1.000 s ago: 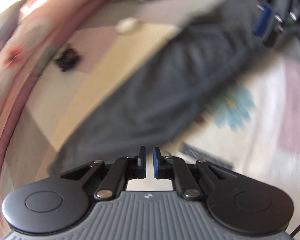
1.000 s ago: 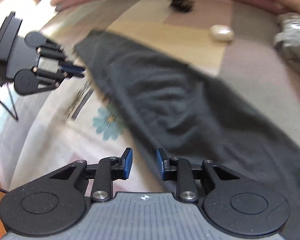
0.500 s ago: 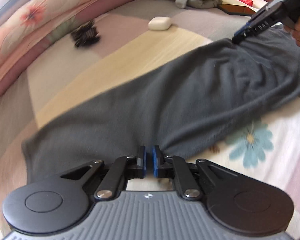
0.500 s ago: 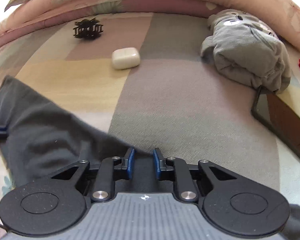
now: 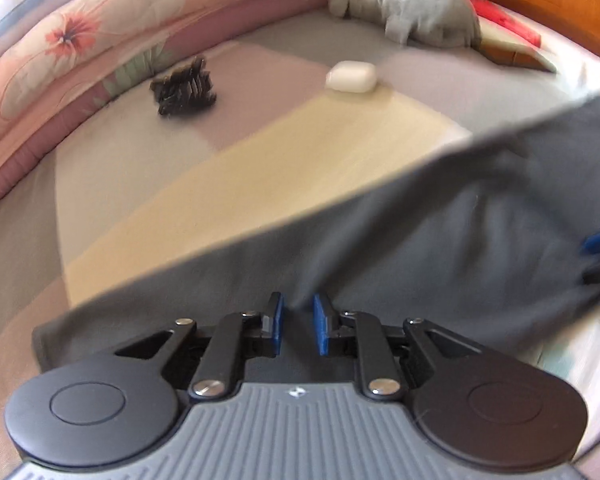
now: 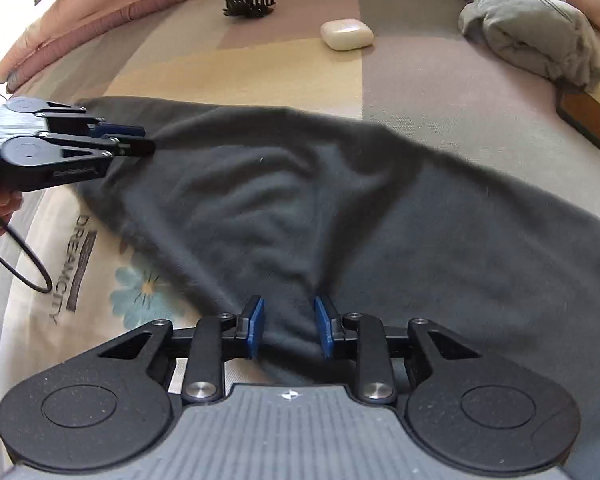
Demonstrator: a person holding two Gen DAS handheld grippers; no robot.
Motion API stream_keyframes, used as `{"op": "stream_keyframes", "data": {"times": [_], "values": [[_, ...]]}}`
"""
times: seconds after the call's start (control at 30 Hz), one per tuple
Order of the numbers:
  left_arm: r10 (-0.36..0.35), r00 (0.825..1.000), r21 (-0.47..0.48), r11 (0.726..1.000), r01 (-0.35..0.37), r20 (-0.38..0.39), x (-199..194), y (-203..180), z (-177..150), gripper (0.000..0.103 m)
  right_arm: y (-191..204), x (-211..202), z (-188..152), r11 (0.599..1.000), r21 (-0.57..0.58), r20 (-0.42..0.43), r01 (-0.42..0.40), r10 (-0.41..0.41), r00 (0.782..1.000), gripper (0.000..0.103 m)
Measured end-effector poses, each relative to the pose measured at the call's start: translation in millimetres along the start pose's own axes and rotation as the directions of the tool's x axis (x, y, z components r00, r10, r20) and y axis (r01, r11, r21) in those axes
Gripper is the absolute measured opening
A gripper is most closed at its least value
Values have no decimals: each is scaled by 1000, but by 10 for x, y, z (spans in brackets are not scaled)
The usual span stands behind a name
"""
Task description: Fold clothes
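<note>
dark garment (image 6: 340, 216) | left gripper (image 5: 298, 324) jaws pinching its edge | right gripper (image 6: 290, 330) jaws clamping a fold

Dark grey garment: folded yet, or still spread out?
Spread, not folded. The dark grey garment lies stretched in one long layer across the bed, gathered between the left gripper and right gripper.
</note>
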State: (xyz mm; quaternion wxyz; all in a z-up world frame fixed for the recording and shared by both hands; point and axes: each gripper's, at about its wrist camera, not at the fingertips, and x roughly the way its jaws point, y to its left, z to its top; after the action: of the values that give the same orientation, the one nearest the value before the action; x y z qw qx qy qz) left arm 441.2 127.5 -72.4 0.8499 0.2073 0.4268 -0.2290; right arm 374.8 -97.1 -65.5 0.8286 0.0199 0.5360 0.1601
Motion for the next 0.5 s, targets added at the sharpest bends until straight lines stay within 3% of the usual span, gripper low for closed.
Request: {"op": "stream_keyframes", "data": {"times": [0.1,0.2,0.43,0.5], "values": [[-6,1000,-57,998,6,1,-165,167,-78,21,-14,-70,-75,997,52,-43,-56,58,997,33],[20,1000,-132,991,-18,17,-267,405,-86,22,-128,-177,10,995,80,-1,-57,57,998,33],[13,1000,-204,979,-17,-22,-243,819,-448,29,-370,-183,133,996,84,14,35,-36,999,34],[35,999,-187,981,-42,-40,-310,901,-574,39,-426,-173,101,996,71,10,56,-56,998,36]]}}
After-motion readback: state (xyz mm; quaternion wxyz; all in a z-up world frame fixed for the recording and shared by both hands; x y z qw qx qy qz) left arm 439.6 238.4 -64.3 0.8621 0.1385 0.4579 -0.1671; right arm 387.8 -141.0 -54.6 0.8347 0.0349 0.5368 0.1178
